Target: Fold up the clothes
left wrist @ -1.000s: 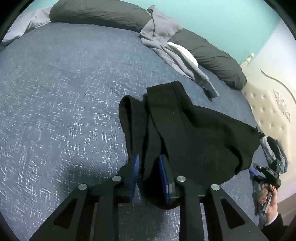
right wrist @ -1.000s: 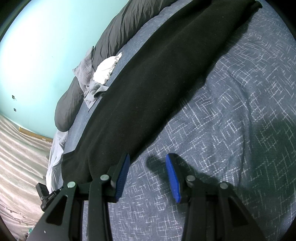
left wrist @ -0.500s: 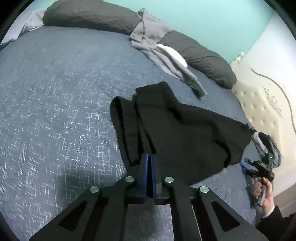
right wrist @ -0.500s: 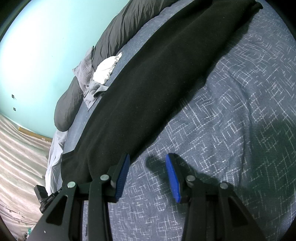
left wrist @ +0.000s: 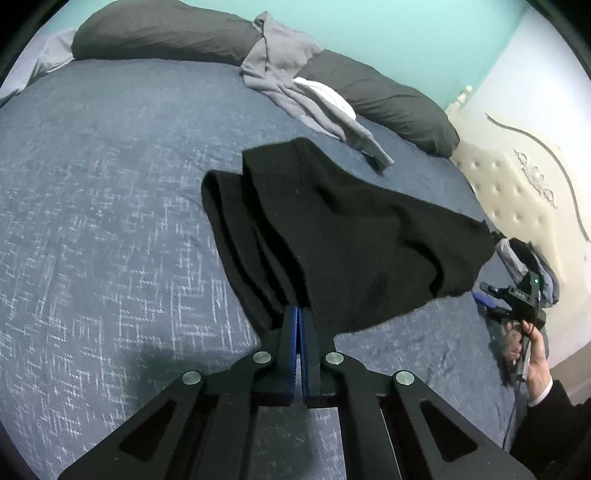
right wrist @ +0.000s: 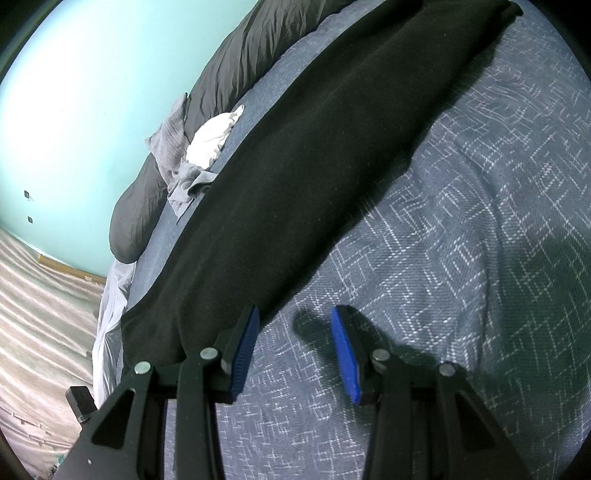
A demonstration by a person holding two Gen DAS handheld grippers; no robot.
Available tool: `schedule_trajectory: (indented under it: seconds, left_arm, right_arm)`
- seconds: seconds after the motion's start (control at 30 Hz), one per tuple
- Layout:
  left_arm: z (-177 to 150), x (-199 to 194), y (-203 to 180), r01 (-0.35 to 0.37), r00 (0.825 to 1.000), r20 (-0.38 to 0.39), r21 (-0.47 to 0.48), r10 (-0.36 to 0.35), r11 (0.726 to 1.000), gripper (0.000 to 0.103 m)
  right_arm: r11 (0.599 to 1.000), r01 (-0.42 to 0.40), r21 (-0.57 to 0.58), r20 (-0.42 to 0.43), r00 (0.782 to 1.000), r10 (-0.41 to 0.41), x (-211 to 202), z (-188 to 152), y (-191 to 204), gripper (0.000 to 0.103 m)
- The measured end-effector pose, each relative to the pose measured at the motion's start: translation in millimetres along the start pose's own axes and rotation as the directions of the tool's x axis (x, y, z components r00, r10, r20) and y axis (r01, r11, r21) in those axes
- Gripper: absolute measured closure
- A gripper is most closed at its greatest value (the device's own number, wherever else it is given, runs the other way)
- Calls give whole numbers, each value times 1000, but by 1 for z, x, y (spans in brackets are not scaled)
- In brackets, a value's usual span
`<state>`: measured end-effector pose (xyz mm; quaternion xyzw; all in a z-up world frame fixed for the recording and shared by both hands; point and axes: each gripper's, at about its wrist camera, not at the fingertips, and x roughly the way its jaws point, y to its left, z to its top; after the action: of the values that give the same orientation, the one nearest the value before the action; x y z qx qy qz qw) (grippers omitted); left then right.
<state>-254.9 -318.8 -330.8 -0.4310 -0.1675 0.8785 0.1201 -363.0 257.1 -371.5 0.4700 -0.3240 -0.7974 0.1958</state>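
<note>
Fabric filled most of the left wrist view: a black garment [left wrist: 343, 236] lay rumpled on the blue patterned bedspread [left wrist: 103, 206], its folded edge facing the camera. The left gripper [left wrist: 297, 314] had its blue pads pressed tight together on that near edge, so the cloth was pinched between them. Beyond the garment a grey garment [left wrist: 295, 85] sprawled over a white cloth [left wrist: 328, 96] against dark grey pillows [left wrist: 166, 33]. At the far right a person's hand [left wrist: 532, 354] in a dark sleeve held the right gripper [left wrist: 495, 295] near a cream tufted headboard [left wrist: 517, 184]; its jaws were too small there to judge.

From the right wrist view, the right gripper [right wrist: 293, 350] stood with its jaws half apart and nothing between the blue pads [right wrist: 345, 354], only bedspread [right wrist: 461, 258]. The black garment [right wrist: 314, 155] stretched in a long band diagonally across the bed, its near edge just beside the left-hand pad. Pillows [right wrist: 147, 206] and the white cloth [right wrist: 212, 138] lay along the turquoise wall [right wrist: 81, 110].
</note>
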Motion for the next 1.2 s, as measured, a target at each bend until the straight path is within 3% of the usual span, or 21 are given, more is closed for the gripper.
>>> schedule_trajectory:
  seconds: [0.13,0.23,0.37,0.4,0.63,1.03,1.2]
  left_arm:
    - [8,5,4,-28,1000,4,9,28,1000,98]
    - [11,9,5,-24,1000,-6,20,25,999,86]
    - [12,12,8,-27,1000,-9,14,27,1000,51]
    - [13,12,10,-28,1000,-9,9,28,1000,49]
    - [8,10,6,-3,1000,-18,40,4,999,49]
    - [21,31,-11,-36,999,-7,151,38,988,52]
    - [24,35,-24,-23,999,-25,198,29,980,79]
  right_arm:
    - [1000,2,-2,1,1000,-2,1,0,1,62]
    - [1000,3,-2,1,1000,-3,2,1,1,62]
    - [1000,4,-2,1,1000,-4,1,1,1,62]
    - [1000,4,-3,1,1000,-4,1,1,1,62]
    - [1000,3,-4,2,1000,-3,1,0,0,62]
    - [1000,3,-6,1,1000,-3,1,0,-1,62]
    - [1000,3,-8,0,1000,-3,1,1,-2,62]
